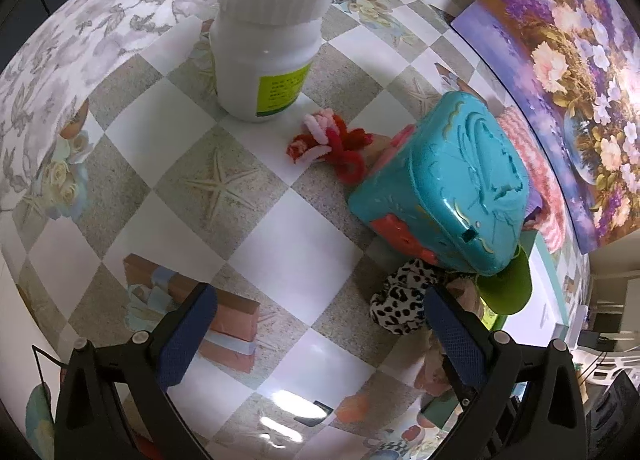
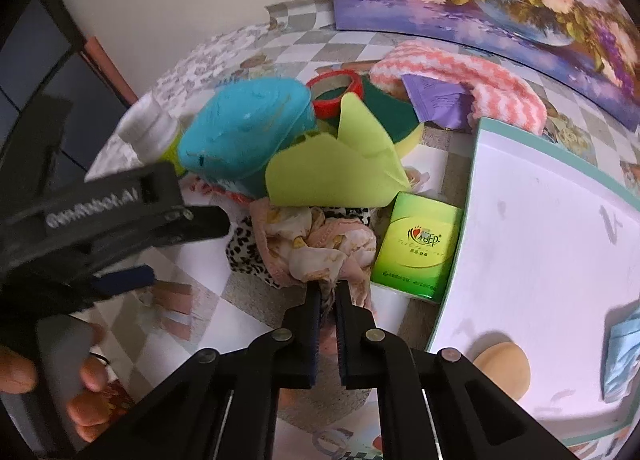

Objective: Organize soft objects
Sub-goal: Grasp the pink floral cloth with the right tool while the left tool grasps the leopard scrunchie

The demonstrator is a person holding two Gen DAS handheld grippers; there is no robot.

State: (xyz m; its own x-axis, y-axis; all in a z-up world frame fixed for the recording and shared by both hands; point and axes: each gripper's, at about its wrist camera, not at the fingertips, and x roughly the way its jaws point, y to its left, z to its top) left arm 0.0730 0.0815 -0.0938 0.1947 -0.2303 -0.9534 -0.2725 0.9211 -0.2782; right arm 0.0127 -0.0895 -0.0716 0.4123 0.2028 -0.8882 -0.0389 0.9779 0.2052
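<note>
Pink floral cloth (image 2: 320,248) is pinched by the right gripper (image 2: 328,292); the leopard scrunchie (image 2: 244,248) underneath could be dragged along. Left gripper (image 1: 320,324) is spread, empty.

Leopard-print cloth (image 2: 244,256) mostly under pink floral scarf (image 2: 316,244); blurred teal box (image 2: 244,128).

Black claws (image 2: 327,292) with blue pads (image 1: 188,336), silver rivets

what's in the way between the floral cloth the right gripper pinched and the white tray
Nothing visible blocks it. The right gripper is shut on the pink floral cloth, and the white tray lies just to its right. Only the green tissue pack sits beside that path, against the tray's edge.
</note>
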